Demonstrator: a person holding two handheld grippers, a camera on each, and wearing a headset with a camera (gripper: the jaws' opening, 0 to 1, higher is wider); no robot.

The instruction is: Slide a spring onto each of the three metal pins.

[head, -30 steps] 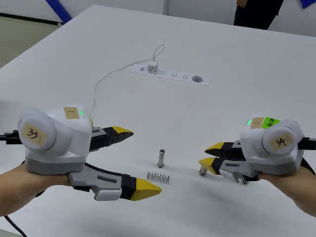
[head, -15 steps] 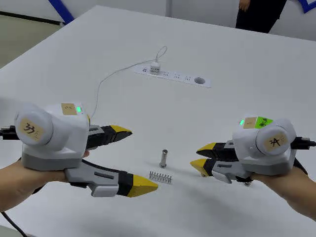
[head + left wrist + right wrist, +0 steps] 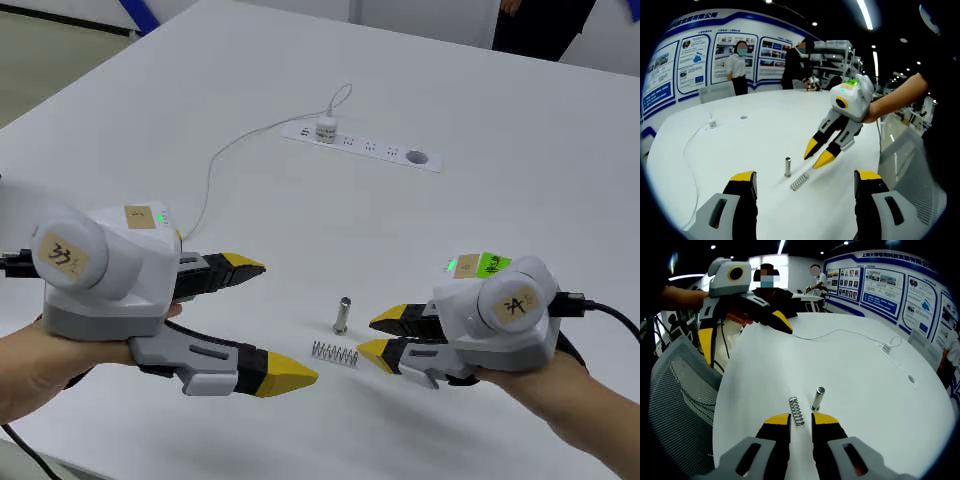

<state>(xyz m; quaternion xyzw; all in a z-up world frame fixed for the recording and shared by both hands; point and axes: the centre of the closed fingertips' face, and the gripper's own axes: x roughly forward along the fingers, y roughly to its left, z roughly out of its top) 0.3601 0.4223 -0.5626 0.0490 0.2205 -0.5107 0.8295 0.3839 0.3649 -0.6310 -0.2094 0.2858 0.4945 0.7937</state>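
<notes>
Cable and power strip lie well beyond pin — spring beside it.

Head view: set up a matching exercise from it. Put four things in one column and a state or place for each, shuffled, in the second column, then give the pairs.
Column one:
1. spring
2. pin
3. left gripper
4. power strip

Column two:
A. stands upright
B. fingers spread wide, holding nothing
C. lies on its side
D. white, long and flat, far beyond the pin

Pairs: 1-C, 2-A, 3-B, 4-D
</notes>
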